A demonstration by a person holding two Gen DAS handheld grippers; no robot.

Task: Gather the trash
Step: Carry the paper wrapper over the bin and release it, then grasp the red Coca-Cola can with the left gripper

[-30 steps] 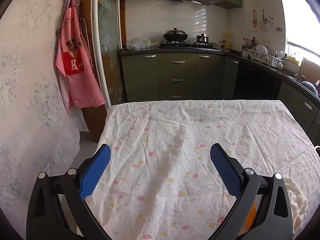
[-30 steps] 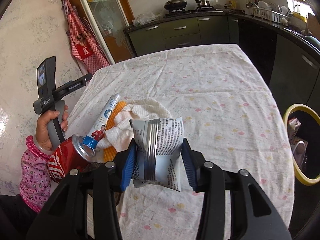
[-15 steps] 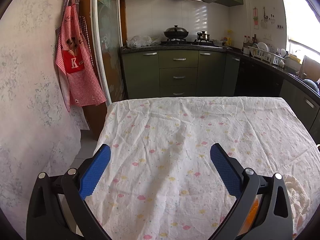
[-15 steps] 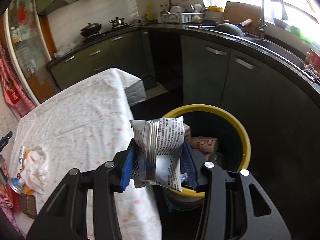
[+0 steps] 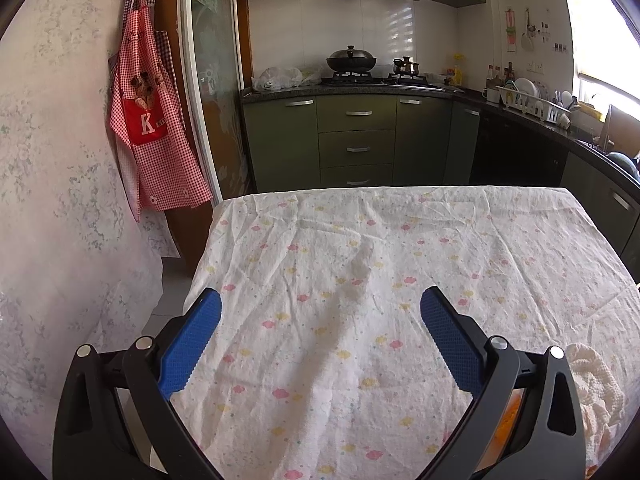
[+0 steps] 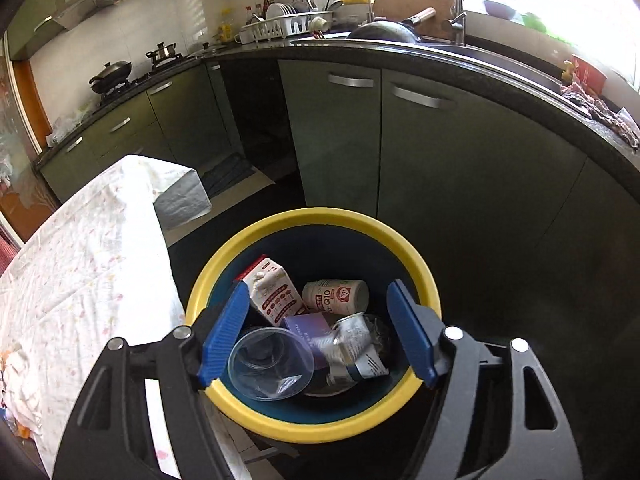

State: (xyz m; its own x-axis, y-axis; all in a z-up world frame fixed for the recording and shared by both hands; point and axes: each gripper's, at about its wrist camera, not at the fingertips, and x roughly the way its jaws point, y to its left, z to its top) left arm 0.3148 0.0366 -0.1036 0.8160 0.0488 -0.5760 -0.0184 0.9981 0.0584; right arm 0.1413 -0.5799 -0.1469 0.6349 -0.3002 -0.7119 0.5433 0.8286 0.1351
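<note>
While the right gripper [image 6: 316, 330] hangs over the yellow-rimmed bin [image 6: 408, 248], its blue pads stand wide apart with nothing between them; the jaws have just been opening, and the printed foil pouch [image 6: 356, 350] they carried now lies loose inside the bin, crumpled against a purple box [image 6: 306, 326]. Around it sit a clear plastic cup [image 6: 270, 364], a red-and-white carton [image 6: 272, 294] and a white bottle [image 6: 336, 296], all down in the dark tub.

Across the table, the left gripper [image 5: 320, 336] is also spread wide and empty, poised above the flowered tablecloth [image 5: 360, 248] without touching it. Just beside its right finger lies a crumpled white cloth [image 5: 596, 380] with something orange beneath it, partly hidden by the gripper body. From the right wrist view the same heap shows at the table's near left corner [image 6: 16, 364], too small and cut off to tell what else is there.

As a judgement, the pouch is light, thin and slippery, so it should settle without help. What remains at the corner probably needs varied handling: the cloth is soft and floppy and best pinched at a bunched fold rather than a flat edge, so it does not slide out. Anything stiff lying under it should be taken across its narrow width. The bin stands just beside the table edge, so the carry is short.
</note>
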